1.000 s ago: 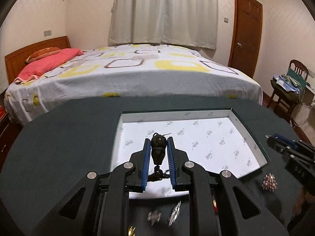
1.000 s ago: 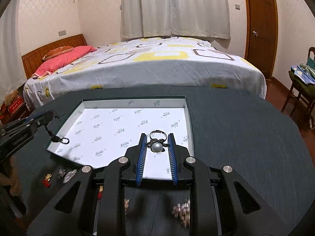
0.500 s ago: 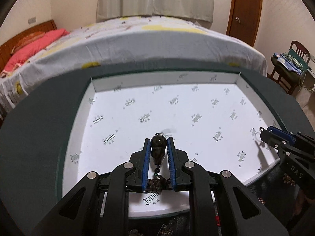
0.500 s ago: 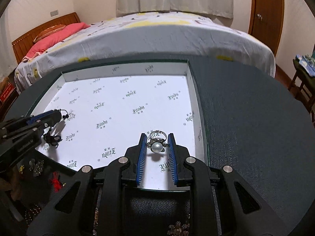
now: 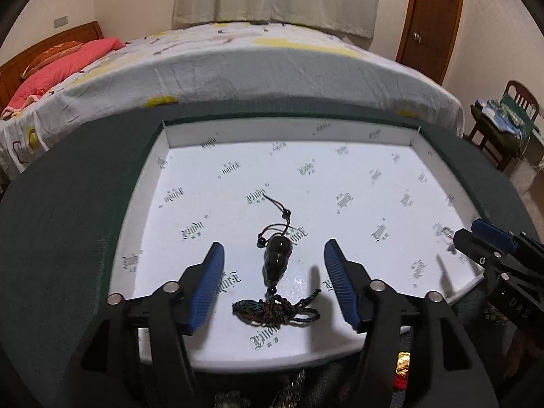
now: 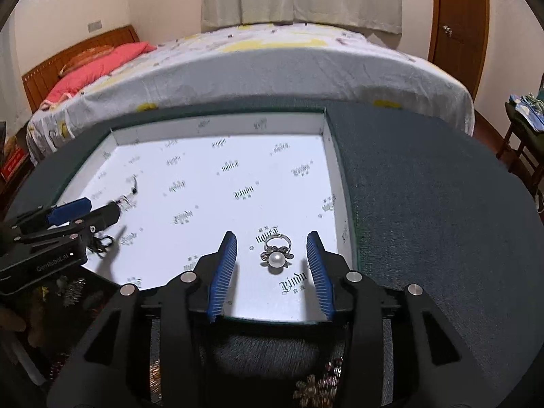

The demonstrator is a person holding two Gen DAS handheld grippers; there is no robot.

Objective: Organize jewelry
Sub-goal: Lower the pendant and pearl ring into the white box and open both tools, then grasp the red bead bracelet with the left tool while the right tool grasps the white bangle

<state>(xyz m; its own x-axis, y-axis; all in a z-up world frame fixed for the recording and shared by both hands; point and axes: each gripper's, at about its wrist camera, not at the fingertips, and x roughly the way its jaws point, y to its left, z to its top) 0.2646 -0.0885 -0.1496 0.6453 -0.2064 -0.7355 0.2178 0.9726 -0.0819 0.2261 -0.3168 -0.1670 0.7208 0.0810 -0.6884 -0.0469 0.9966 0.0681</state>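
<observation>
Both grippers are hanging over the white tray (image 5: 163,170) with their jaws opening and nothing pinched. Between the spread blue pads of the left gripper (image 5: 273,280), the dark gourd pendant (image 5: 277,260) is lying flat on the tray floor, its tassel curled toward the near rim. Between the pads of the right gripper (image 6: 272,265), the pearl ring (image 6: 276,256) is resting near the tray's right wall, clear of both pads. Judging from this, the step in hand is the release, and doing it well probably means letting the jaws part fully before lifting straight up, so no pad is dragging the cord or nudging the ring. More jewelry is sitting on the dark green table (image 6: 425,204) below the near rim, but the gripper bodies are covering most of it and the pieces are too blurred to name.
</observation>
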